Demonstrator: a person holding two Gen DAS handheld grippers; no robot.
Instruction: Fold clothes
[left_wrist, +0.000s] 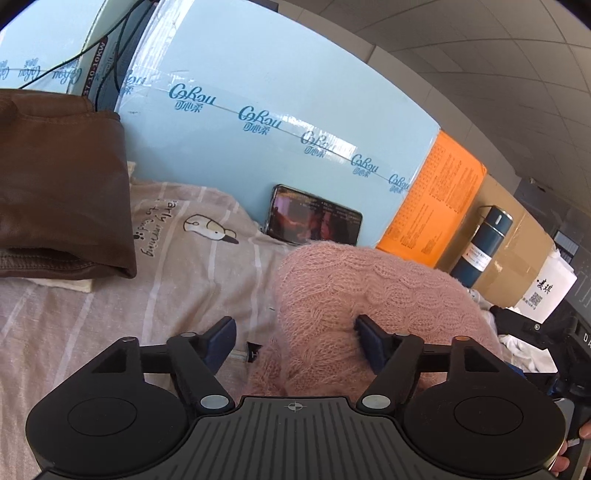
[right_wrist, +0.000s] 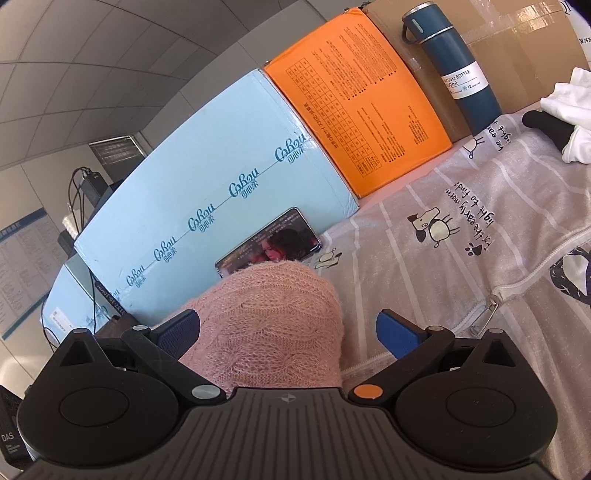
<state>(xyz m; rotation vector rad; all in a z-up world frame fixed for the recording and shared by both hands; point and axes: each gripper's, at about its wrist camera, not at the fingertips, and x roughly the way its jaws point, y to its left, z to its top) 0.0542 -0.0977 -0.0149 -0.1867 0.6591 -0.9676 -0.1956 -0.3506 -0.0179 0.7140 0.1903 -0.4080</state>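
A pink cable-knit sweater (left_wrist: 369, 295) lies bunched on the striped bedsheet (left_wrist: 110, 314). My left gripper (left_wrist: 295, 339) is open, its jaws wide apart; the sweater fills the gap and touches the right finger (left_wrist: 369, 343). In the right wrist view the same sweater (right_wrist: 269, 321) sits between the jaws of my right gripper (right_wrist: 288, 332), which is open too; the knit lies against the left finger (right_wrist: 181, 328) and apart from the right one.
A folded brown leather garment (left_wrist: 62, 192) lies at the left. Light blue (left_wrist: 277, 110), orange (right_wrist: 358, 99) and cardboard (right_wrist: 517, 44) boxes stand along the back. A phone (left_wrist: 314, 221) leans on the blue box. A blue vacuum bottle (right_wrist: 454, 66) and white cloth (right_wrist: 572, 110) are at the right.
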